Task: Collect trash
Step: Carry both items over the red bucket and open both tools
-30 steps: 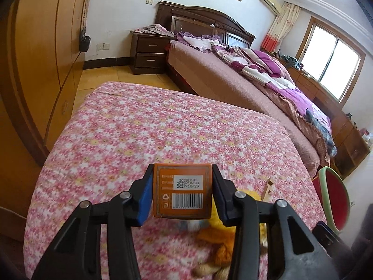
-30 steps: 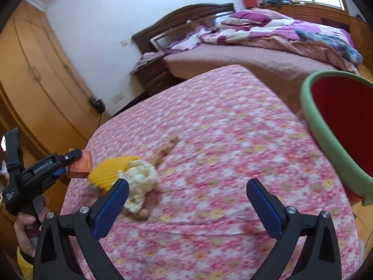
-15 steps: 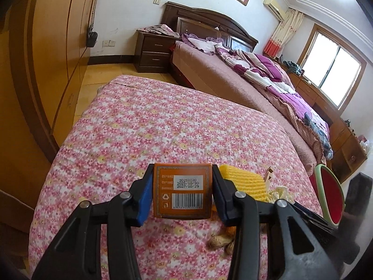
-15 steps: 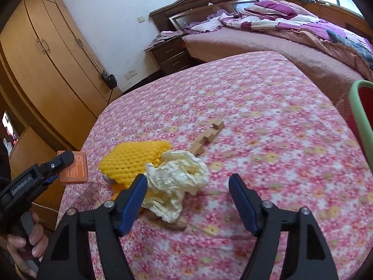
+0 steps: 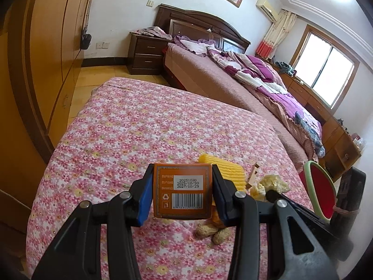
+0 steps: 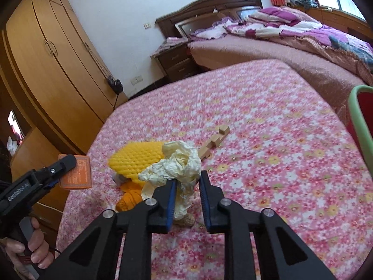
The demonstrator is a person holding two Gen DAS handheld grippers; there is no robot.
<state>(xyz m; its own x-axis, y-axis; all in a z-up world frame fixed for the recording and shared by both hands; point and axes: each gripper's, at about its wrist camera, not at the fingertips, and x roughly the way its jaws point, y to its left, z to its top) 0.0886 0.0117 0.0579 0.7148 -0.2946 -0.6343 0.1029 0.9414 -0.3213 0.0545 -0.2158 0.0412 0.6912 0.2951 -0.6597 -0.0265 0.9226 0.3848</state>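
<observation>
So the left gripper (image 5: 183, 192) is clamped tight on a small orange cardboard box (image 5: 182, 190), barcode and date label facing the camera, held up off the pink floral bedspread (image 5: 139, 135). In the right wrist view that same box (image 6: 75, 175) sits at about 9 o'clock of the trash pile, clear of it. The right gripper (image 6: 187, 194) has its blue pads pinched in on a crumpled cream-coloured paper wad (image 6: 173, 165), with a strip of the paper hanging down between them; the jaws are nearly together, so it has hold of the wad. Touching the wad at its 9 o'clock is a yellow foam-net fruit sleeve (image 6: 136, 161), and just below that, at about 7 o'clock, some orange peel (image 6: 128, 199). A light wooden block strip (image 6: 214, 141) lies at the wad's 1 o'clock, just beside it. The left view also shows a couple of peanut shells (image 5: 213, 232) on the bedspread under the box, at 5 o'clock. The red bin with a green rim (image 6: 360, 126) is well off at 3 o'clock, by the bed's edge.
</observation>
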